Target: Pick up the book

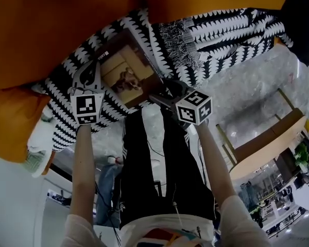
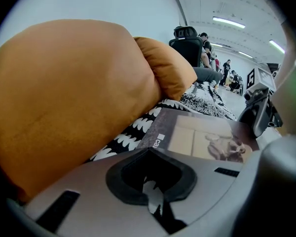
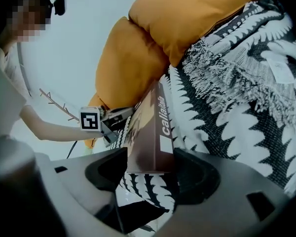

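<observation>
The book (image 1: pixel 126 76) lies cover-up on a black-and-white blanket (image 1: pixel 221 35), just in front of the orange cushions (image 1: pixel 51 24). One tool is at each end of it.

In the right gripper view, the right tool (image 3: pixel 150 169) is clamped on the book (image 3: pixel 148 137). The spine end stands between the two dark pads, one pad pressed to each face. In the head view, this tool (image 1: pixel 162 95) meets the book at the corner nearest the person.

The left tool (image 1: pixel 90 73) rests at the opposite edge. In its own view, its jaws (image 2: pixel 149 177) are drawn together with only a sliver of blanket showing through the gap. The corner of the book (image 2: pixel 207 139) sits just past the tips, so this tool appears to hold nothing.

The grasp looks made on one side only, and the lift does not look begun. The pictures do not show whether the book has left the blanket.

A one-corner grip on a flat, fairly heavy book would probably let it swing or slip as it rises. The next move therefore calls for one of two things:

- The left tool opens and closes on its own edge before both tools rise together.
- The right tool makes a slow, level lift while the left tool steadies the far corner.

The soft blanket may sag or catch under the cover.
</observation>
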The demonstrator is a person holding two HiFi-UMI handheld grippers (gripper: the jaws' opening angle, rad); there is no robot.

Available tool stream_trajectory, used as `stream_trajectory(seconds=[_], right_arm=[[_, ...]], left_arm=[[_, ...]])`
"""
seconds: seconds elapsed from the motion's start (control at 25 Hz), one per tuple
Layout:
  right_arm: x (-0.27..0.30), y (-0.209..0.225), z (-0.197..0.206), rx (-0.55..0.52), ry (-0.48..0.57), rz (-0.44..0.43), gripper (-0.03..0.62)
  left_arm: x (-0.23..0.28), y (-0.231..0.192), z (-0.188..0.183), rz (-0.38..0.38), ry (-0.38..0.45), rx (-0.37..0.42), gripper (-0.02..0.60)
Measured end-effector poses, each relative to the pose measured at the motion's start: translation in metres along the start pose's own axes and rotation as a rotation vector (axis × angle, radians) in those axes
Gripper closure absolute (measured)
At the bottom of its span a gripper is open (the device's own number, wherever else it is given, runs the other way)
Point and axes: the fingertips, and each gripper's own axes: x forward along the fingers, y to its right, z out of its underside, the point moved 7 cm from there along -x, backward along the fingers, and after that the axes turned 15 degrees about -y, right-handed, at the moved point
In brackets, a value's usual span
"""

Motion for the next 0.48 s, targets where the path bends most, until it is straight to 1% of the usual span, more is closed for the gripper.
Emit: stream_trajectory(seconds=[0.12,0.2,0.24,0.36,0.4,0.48], right_arm=[[0.007,0.0,-0.006,0.016,0.03,-0.016,0.31],[0.008,0.003,-0.004,0.04,0.063,-0.046,0.312],[0.008,0.005,-0.002,0.062,0.086,-0.082,0.312],[0.008,0.009,0.0,0.152,0.147,-0.228,0.312],[0.009,0.009,-0.001,0.178,0.151,-0.269,0.312],[0.011,0.007,-0.004,0.2,0.14,-0.322,0.313]], left_arm=[[0.001,0.0,-0.001,-0.007,0.008,-0.014,0.575],[0.0,0.001,0.0,-0.014,0.012,-0.023,0.575],[-0.001,0.001,0.002,-0.017,0.014,-0.029,0.575],[-0.001,0.002,0.002,-0.021,0.015,-0.04,0.575],[-0.001,0.002,0.002,-0.02,0.014,-0.042,0.575],[0.0,0.002,0.0,-0.016,0.016,-0.044,0.575]])
